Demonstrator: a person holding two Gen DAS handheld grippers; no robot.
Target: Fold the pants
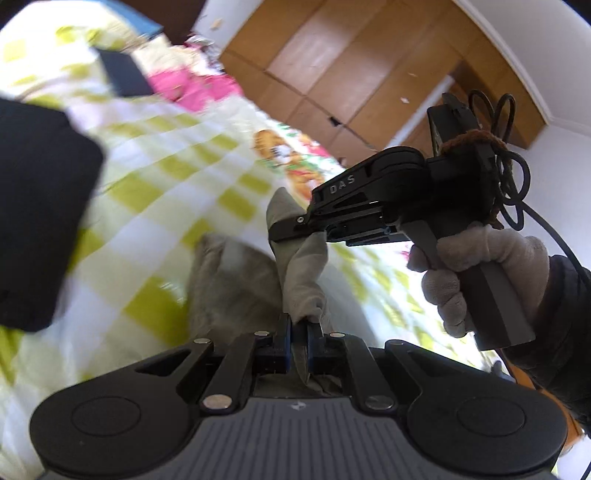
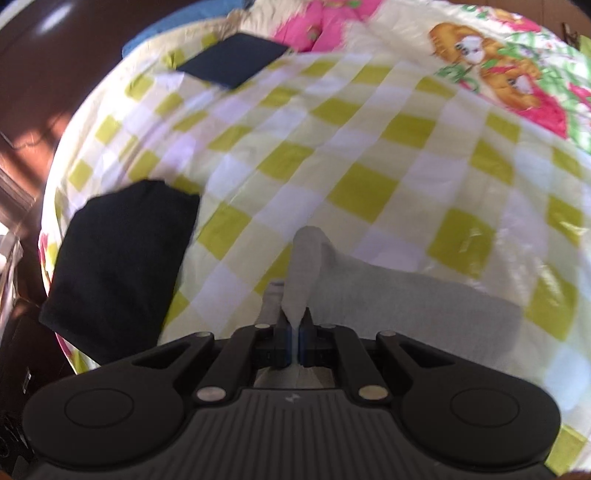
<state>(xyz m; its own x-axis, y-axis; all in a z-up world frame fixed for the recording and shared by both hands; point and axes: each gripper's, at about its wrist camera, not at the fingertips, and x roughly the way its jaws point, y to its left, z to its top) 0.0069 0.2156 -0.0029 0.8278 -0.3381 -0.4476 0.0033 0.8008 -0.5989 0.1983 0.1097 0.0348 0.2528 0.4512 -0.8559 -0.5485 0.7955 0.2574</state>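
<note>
The grey pants (image 1: 229, 291) hang over a bed with a yellow-checked sheet (image 1: 166, 158). My left gripper (image 1: 300, 325) is shut on a bunched edge of the grey cloth. In the left wrist view my right gripper (image 1: 275, 232) comes in from the right, held by a gloved hand (image 1: 480, 266), and pinches another part of the same cloth just above. In the right wrist view my right gripper (image 2: 294, 325) is shut on a fold of the grey pants (image 2: 406, 295), which trail down to the right over the checked sheet (image 2: 332, 147).
A folded black garment (image 2: 118, 266) lies on the sheet at the left, also the black garment (image 1: 40, 221). A smaller dark blue folded piece (image 2: 232, 62) and pink cloth (image 2: 317, 26) lie farther back. Wooden wardrobe doors (image 1: 351, 55) stand behind the bed.
</note>
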